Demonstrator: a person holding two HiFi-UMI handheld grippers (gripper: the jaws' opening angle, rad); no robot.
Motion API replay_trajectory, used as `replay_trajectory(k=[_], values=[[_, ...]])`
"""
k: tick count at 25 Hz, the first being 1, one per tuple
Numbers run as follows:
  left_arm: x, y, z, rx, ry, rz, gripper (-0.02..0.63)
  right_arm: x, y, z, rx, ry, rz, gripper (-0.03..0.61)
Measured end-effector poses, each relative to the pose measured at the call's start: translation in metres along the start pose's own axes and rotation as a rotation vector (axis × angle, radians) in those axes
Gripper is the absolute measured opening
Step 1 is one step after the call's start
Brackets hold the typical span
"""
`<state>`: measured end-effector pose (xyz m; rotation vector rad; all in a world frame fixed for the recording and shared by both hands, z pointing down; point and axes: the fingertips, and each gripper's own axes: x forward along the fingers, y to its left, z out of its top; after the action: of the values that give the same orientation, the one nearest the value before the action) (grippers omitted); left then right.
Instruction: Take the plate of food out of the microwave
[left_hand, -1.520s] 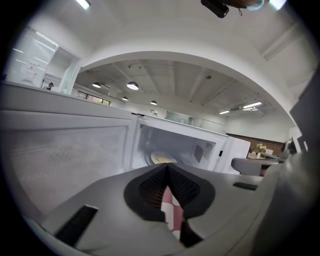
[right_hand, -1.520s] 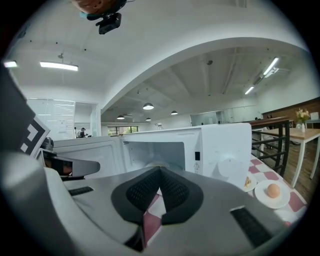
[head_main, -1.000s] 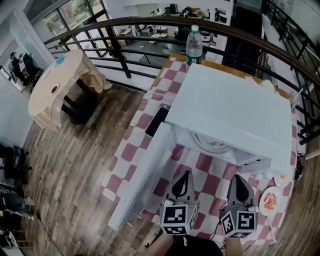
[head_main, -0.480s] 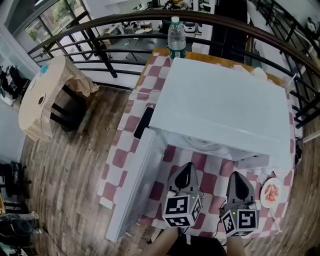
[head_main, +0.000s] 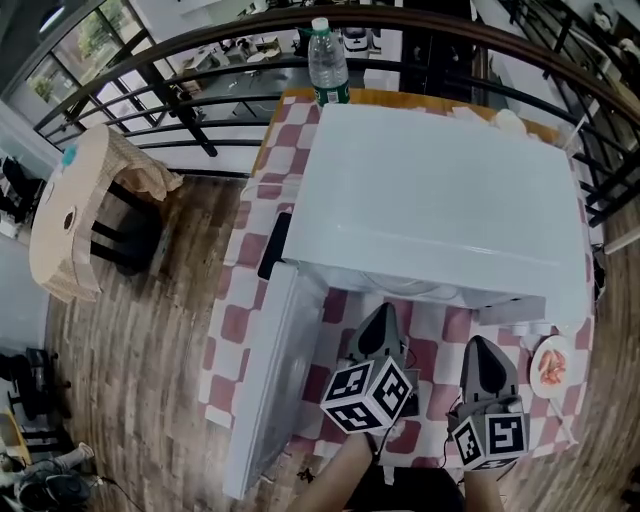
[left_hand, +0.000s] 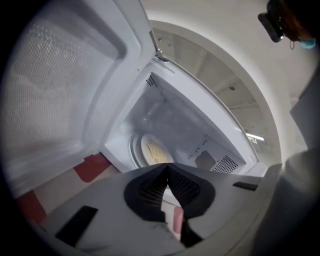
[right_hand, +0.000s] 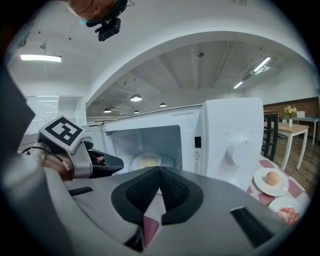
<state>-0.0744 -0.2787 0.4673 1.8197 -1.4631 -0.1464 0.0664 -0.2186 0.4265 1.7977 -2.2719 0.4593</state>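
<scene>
The white microwave (head_main: 440, 190) stands on the red-and-white checked table, its door (head_main: 275, 370) swung open to the left. Inside, on the turntable, lies a plate of yellowish food (left_hand: 154, 150), which shows in the right gripper view too as the plate (right_hand: 146, 161). My left gripper (head_main: 380, 318) is shut and empty just in front of the opening, rolled to one side, its tips (left_hand: 167, 167) aimed at the plate. My right gripper (head_main: 483, 347) is shut and empty beside it, facing the control panel; the left gripper (right_hand: 119, 162) shows to its left.
A plate of shrimp (head_main: 553, 365) and a plate with an egg (right_hand: 271, 179) sit on the table right of the microwave. A water bottle (head_main: 327, 60) stands behind it, and a dark phone (head_main: 273, 245) lies at its left. A railing runs beyond the table.
My left gripper has rolled, so its marker cube now sits tilted, and it has edged nearer to the microwave opening. The right gripper has hardly moved. The head view has shifted.
</scene>
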Motion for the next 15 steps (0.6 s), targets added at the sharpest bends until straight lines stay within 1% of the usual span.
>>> replay_trajectory(k=[4, 7, 9, 15], values=[[0.01, 0.005, -0.003, -0.102, 0.019, -0.01, 0.009, 0.001, 0.001, -0.003, 0.007, 0.007, -0.009, -0.008], [0.017, 0.01, -0.006, -0.146, 0.029, 0.004, 0.009, 0.002, 0.0, -0.006, 0.006, 0.015, -0.016, -0.008], [0.023, 0.011, -0.008, -0.192, 0.036, 0.005, 0.009, 0.003, 0.0, -0.008, 0.009, 0.02, -0.019, -0.008], [0.04, 0.023, -0.013, -0.426, 0.051, 0.035, 0.017, 0.003, 0.001, -0.013, 0.021, 0.031, -0.02, -0.009]])
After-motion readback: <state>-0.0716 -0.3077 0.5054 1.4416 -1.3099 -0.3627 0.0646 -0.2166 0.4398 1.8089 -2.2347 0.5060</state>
